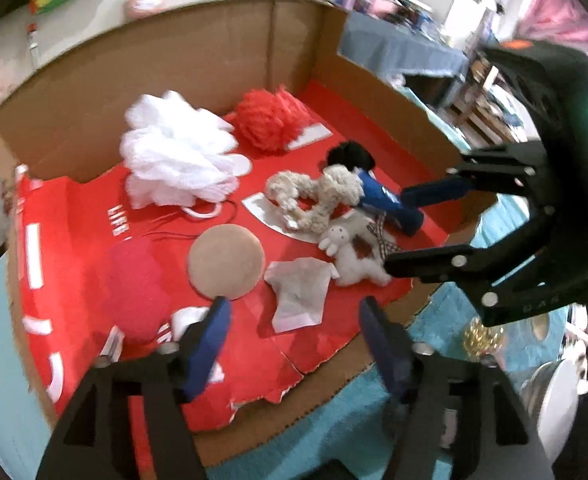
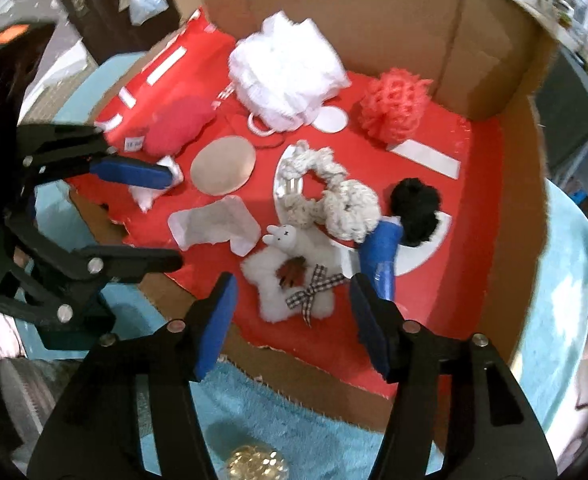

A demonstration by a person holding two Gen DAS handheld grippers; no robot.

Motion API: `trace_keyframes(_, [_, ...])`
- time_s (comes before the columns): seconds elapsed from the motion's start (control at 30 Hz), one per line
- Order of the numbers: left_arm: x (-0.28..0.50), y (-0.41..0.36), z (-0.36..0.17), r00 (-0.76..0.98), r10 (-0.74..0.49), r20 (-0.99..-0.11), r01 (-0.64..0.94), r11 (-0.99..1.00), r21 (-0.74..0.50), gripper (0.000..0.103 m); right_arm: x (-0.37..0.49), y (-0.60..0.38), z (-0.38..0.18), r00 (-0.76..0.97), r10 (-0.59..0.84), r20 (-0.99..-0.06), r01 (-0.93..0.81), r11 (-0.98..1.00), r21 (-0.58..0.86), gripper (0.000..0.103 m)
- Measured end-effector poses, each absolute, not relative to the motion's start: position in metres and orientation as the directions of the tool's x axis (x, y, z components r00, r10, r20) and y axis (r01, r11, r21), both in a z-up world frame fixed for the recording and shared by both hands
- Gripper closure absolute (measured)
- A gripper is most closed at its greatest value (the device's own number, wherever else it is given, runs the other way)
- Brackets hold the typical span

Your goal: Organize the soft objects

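Nearest the lens in the right wrist view, the right gripper [image 2: 291, 320] has its blue-padded fingers [image 2: 217, 320] standing apart with nothing between them, poised over the near edge of the red-lined cardboard tray [image 2: 490, 184]. The left gripper [image 1: 296, 344] likewise shows its fingers spread and empty, just beside the pink pompom [image 1: 133, 288]. The tray lies on a turquoise fluffy mat [image 2: 285, 412]; whether a desk lies beneath cannot be told.

Step in hand, as judged: choosing and approaching the next soft item. To do it well, each gripper should descend squarely over one item, pads on either side of its bulk, and close gently, since plush and mesh compress and slip.

The soft objects lie scattered in the tray: a white mesh pouf [image 2: 289, 68] and red mesh pouf [image 2: 394, 100] toward the back wall; a cream rope scrunchie [image 2: 334, 196], black pompom [image 2: 414, 208], blue roll [image 2: 382, 260] and white plush bunny toy [image 2: 289, 276] clustered and touching in the middle; a tan round pad [image 2: 221, 168] and a flat white pad [image 2: 213, 228] lying apart.
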State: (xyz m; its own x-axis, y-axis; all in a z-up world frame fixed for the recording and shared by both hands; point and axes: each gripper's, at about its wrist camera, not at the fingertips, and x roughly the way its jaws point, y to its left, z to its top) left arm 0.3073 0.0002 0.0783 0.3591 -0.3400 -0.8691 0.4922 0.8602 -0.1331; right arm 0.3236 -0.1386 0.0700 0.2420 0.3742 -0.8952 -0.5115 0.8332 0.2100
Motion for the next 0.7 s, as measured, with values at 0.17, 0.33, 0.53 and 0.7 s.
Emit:
trace_keyframes(0.17, [0.296, 0.013, 0.093, 0.43, -0.308, -0.848, 0.351, 0.923, -0.158, 0.006, 0.312, -0.159, 0.087, 0.308, 0.353, -0.884, -0.412, 0.886, 0.21, 0.026])
trace_keyframes(0.33, [0.286, 0.02, 0.096, 0.468, -0.22, -0.856, 0.229, 0.966, -0.122, 0.005, 0.307, -0.169, 0.092, 0.329, 0.347, -0.878, -0.293, 0.922, 0.255, 0.025])
trace_keyframes(0.53, [0.278, 0.025, 0.092, 0.487, -0.158, -0.859, 0.135, 0.985, -0.105, 0.004, 0.298, -0.167, 0.088, 0.344, 0.331, -0.879, -0.215, 0.939, 0.269, 0.025])
trace_keyframes(0.7, [0.276, 0.027, 0.087, 0.504, -0.121, -0.855, 0.091, 0.992, -0.086, 0.003, 0.294, -0.162, 0.082, 0.338, 0.343, -0.876, -0.191, 0.937, 0.293, 0.025])
